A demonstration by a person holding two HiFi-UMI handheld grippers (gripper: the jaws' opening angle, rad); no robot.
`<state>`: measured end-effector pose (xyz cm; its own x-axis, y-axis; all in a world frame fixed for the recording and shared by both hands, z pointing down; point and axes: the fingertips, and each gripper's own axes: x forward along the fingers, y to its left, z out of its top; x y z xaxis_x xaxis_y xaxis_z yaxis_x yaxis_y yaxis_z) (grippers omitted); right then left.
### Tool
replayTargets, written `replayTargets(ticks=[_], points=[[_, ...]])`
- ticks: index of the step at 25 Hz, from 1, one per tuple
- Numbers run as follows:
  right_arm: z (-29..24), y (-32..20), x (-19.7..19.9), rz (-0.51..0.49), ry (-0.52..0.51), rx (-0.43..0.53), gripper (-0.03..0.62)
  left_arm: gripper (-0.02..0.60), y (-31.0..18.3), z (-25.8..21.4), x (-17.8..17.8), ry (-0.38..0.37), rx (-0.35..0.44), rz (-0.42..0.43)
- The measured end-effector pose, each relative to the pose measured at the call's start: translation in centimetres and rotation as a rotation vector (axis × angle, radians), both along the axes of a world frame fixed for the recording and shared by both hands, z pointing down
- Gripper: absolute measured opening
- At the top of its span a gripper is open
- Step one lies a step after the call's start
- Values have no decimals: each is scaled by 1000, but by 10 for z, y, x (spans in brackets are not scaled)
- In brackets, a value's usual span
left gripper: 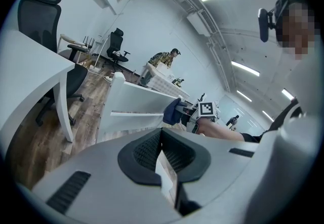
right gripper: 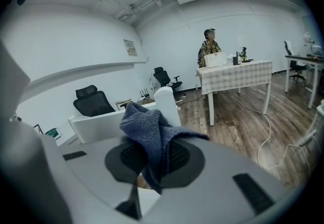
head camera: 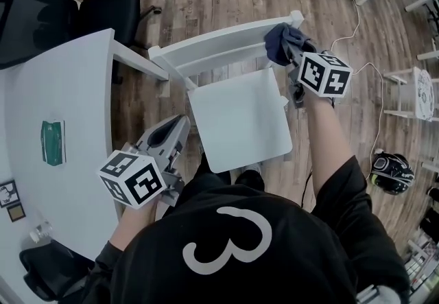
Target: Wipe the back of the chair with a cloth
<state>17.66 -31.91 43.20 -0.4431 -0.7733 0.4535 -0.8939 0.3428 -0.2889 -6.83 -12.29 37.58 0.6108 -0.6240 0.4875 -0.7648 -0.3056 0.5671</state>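
Right gripper (head camera: 293,57) clamps blue cloth (head camera: 280,42) on upper-right end of chair back rail (head camera: 219,45). Rail runs left and slightly down from cloth. Left gripper (head camera: 175,132) at lower left, jaws together, empty.

I read a large white 3 on the back of the person's black shirt (head camera: 302,254), wall sign (right gripper: 129,46) too small for me to read, nothing else legible
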Motion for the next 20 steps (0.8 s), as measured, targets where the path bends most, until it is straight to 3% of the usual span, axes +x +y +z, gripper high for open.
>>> replayTargets(ticks=[13,20], points=[[-11,23,-7,37,-75,22,54,14,17,1,-6,16,0,-27],[-20,62,-57,-57,-103,37,54,14,20,4,-15,35,-1,-46]])
